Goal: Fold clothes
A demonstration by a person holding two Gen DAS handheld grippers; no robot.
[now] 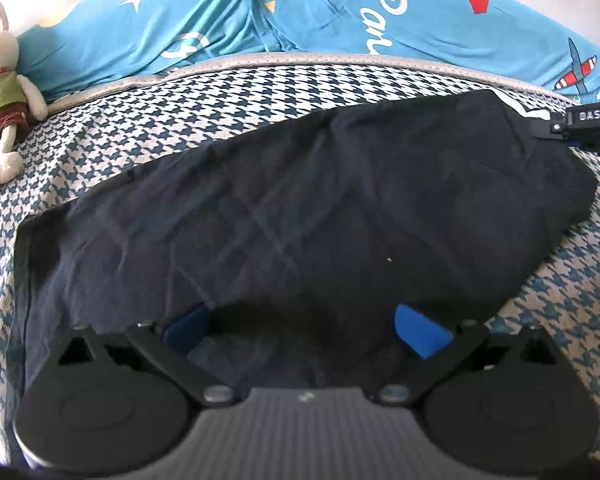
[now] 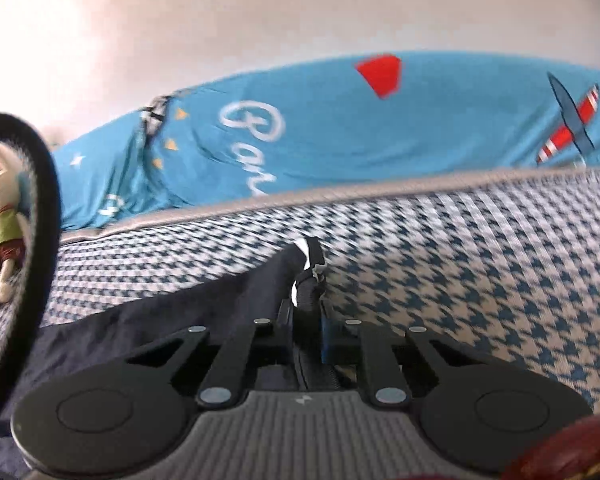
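Pinching dark garment [image 2: 260, 280] corner — right claw [image 2: 306, 308] clamped; left claw [image 1: 304, 328] apart.

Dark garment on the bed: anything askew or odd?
Nothing damaged. The dark garment lies creased and skewed across the houndstooth cover; its far corner is pinched by the right gripper. The left gripper is open over the near edge.

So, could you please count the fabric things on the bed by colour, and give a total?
Dark navy: 1, the garment
Bright blue: 1, the printed sheet
Blue-and-white houndstooth: 1, the cover
Cream: 1, the rabbit toy
Total: 4
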